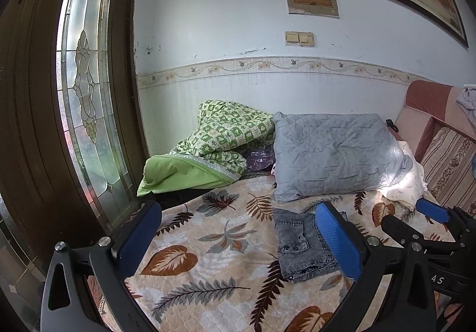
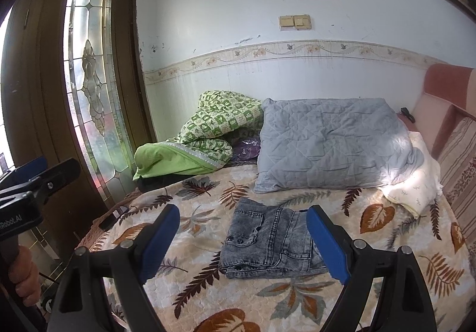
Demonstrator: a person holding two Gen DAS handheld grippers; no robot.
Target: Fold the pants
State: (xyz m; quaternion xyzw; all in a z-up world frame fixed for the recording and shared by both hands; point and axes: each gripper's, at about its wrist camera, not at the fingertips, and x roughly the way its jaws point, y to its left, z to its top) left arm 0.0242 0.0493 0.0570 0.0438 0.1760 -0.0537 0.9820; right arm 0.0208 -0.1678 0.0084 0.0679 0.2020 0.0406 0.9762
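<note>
1. Nearest to us in the left wrist view is the left hand-held gripper: its blue-padded fingers stand wide apart and hold nothing, hovering over the bed.
2. In the right wrist view the right hand-held gripper is spread just as wide, with nothing between its blue pads.
3. We see the pants, grey washed denim, lying folded into a compact bundle on the leaf-patterned bedspread. Seen from the right wrist, the bundle sits between the right fingers, with its right edge hidden behind the right-side pad; we cannot tell whether that pad touches the fabric.
4. From the left wrist the pants lie beside the inner finger, and the other tool shows at the right edge.
5. Behind the pants rests a grey quilted pillow, with a green patterned quilt bunched to its left against the wall.
6. A hand grips the left tool's handle at the left edge of the right wrist view.
</note>
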